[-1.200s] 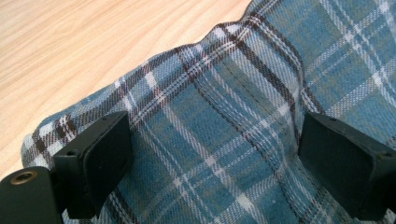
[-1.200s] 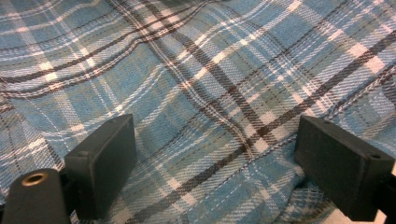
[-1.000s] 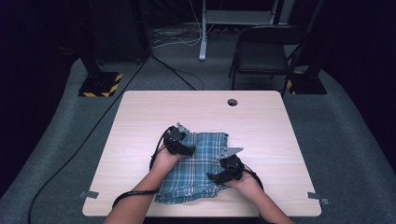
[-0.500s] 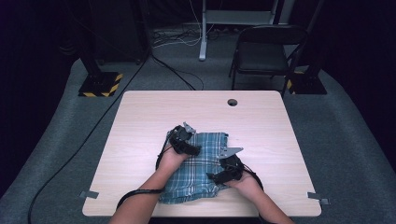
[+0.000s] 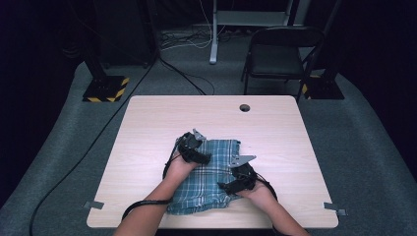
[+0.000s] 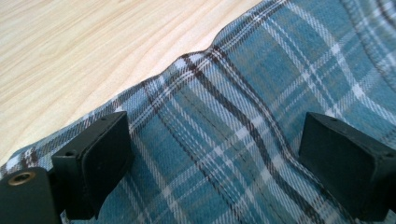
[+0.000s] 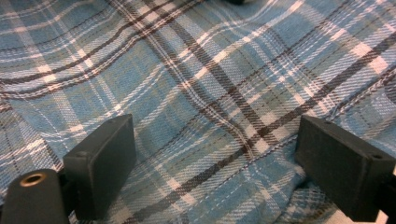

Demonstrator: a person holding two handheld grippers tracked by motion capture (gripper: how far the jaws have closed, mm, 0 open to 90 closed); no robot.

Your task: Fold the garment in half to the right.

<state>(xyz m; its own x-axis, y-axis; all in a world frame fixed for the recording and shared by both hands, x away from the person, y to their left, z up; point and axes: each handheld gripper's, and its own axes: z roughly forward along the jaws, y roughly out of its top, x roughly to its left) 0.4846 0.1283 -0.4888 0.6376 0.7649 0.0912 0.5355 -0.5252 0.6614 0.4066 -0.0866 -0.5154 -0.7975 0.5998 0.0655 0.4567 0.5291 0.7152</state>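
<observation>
Wooden table (image 5: 147, 123) bare up top, teal plaid cloth (image 5: 209, 182) folded at its near edge. Left gripper (image 6: 212, 149) and right gripper (image 7: 215, 161) both gape wide over it. Best to press flat, pinching one layer.

We see a light wooden table (image 5: 147, 128) with a round cable hole (image 5: 244, 107) near its far edge. A folded blue plaid cloth (image 5: 216, 169) lies flat near its front edge.

Both grippers, left gripper (image 5: 202, 158) and right gripper (image 5: 227, 186), rest over the plaid cloth (image 5: 211, 177), apparently touching it.
</observation>
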